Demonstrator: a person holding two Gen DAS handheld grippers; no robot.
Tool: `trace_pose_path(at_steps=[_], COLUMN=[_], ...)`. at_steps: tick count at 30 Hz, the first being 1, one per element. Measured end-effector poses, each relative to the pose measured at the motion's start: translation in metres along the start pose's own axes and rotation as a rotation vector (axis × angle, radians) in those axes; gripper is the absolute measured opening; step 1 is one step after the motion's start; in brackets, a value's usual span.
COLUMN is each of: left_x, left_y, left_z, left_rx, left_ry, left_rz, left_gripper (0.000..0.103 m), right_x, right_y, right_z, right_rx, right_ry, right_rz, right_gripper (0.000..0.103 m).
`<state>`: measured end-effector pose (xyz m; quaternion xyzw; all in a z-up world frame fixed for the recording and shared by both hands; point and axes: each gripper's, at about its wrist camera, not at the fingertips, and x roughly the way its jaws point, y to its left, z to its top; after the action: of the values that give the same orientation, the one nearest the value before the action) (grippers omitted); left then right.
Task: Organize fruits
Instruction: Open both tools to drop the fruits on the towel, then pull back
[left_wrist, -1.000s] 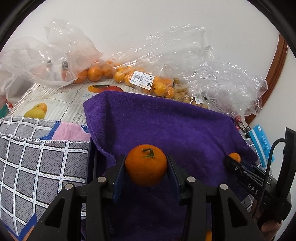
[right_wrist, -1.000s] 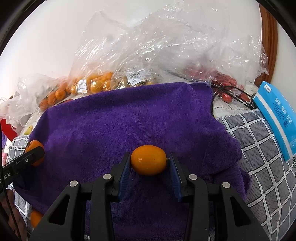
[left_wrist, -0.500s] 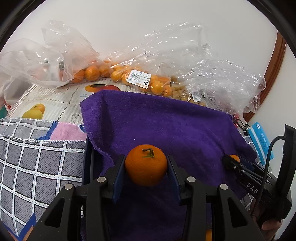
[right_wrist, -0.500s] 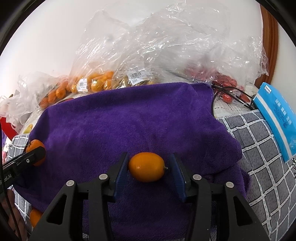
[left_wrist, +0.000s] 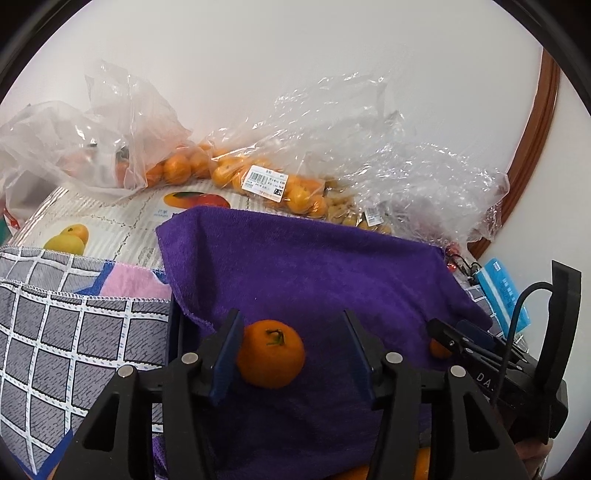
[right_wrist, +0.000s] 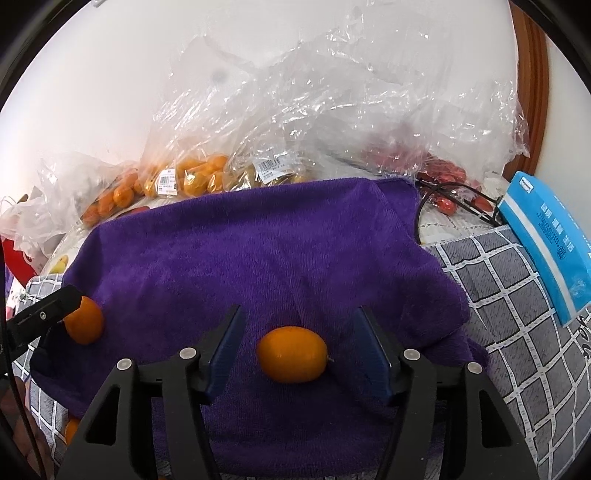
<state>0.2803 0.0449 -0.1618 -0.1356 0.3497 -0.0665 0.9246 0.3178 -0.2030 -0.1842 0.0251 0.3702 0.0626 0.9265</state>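
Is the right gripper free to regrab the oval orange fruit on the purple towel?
Probably yes: the right gripper, its jaws just opened, straddles the oval fruit on the towel, nothing between.

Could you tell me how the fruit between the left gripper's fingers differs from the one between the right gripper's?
The mandarin is round with a green stem on top; the kumquat is oval, smooth, lying sideways. The mandarin sits against one finger; the kumquat is clear of both. Both are orange, on the purple towel.

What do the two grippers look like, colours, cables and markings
Both the left gripper and the right gripper are black plastic frames with silver rivets and blue pads on the fingers. The right one carries a black cable and pale lettering, only partly readable.
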Motion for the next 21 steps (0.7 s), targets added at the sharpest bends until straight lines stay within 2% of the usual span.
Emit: trace_pose_path(at_steps=[7, 13, 21], left_x=[-0.010, -0.013, -0.017], left_y=[-0.002, -0.006, -0.003], left_z=[0.002, 0.003, 0.003], left_rx=[0.006, 0.025, 0.003], left_ry=[-0.058, -0.087, -0.130], left_rz=[0.002, 0.023, 0.054], left_gripper=[0.061, 0.061, 0.061], right_x=[-0.006, -0.015, -0.022], right_y=[0.001, 0.005, 0.009], right_z=[0.000, -0.001, -0.002], right_rx=[-0.001, -0.018, -0.028], right_ry=[-0.022, -0.057, -0.062], right_rz=[0.000, -0.002, 0.009], right_gripper=[0.063, 0.063, 0.063])
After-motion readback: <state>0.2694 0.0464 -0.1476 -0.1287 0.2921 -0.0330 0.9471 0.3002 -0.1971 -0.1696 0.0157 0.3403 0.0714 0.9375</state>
